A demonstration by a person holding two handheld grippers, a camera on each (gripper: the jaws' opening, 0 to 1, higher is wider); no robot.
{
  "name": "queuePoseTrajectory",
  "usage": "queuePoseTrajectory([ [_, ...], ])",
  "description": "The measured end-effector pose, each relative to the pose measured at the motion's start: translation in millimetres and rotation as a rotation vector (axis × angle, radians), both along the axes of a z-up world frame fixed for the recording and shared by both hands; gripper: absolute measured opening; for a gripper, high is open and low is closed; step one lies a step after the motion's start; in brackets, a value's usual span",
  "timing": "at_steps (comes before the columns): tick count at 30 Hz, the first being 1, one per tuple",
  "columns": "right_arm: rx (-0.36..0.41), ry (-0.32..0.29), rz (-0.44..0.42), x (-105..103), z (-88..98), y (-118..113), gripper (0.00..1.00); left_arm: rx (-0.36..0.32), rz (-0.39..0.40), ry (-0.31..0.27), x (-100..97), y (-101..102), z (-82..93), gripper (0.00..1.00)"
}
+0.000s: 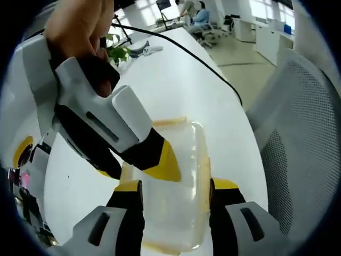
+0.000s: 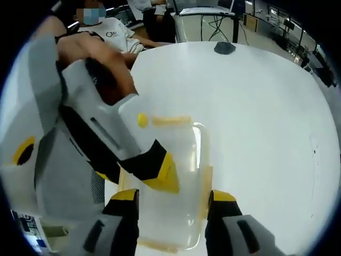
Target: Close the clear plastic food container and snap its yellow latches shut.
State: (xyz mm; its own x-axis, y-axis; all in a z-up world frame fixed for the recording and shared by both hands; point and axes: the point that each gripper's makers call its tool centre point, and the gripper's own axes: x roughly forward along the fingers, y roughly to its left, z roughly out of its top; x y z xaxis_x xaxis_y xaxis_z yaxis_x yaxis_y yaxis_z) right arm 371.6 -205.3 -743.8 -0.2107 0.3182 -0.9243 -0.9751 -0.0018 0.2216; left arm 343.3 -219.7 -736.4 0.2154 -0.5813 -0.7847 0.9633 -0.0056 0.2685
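Here both hand-held grippers (image 1: 173, 184) (image 2: 173, 193) gape over the clear container (image 1: 176, 160) (image 2: 173, 160), latches (image 1: 169, 121) hard to see.

Both views are brightly and evenly lit; in the left gripper view, daylight enters from windows (image 1: 261, 8) at 1 o'clock, overexposed to white. The white table (image 2: 256, 106) reflects broad, soft glare with only faint shadows. Fisheye distortion bends straight lines toward the edges, and nearby surfaces at 9 o'clock appear soft and slightly blurred.
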Motion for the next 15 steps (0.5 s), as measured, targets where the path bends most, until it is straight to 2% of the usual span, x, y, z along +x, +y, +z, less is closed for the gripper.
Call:
queuePoseTrajectory([
  [5,0.015,-0.006,0.005,-0.6,1.3,0.7,0.49,0.003,-0.013,0.002,-1.2,-0.5,-0.1,0.46],
  [9,0.036,-0.006,0.006,0.1,1.8,1.0,0.50,-0.033,-0.012,0.025,-2.0,0.5,1.4,0.47],
  [15,0.061,-0.010,-0.015,-0.6,3.0,1.2,0.51,-0.052,-0.043,0.026,-3.7,0.3,2.3,0.47],
])
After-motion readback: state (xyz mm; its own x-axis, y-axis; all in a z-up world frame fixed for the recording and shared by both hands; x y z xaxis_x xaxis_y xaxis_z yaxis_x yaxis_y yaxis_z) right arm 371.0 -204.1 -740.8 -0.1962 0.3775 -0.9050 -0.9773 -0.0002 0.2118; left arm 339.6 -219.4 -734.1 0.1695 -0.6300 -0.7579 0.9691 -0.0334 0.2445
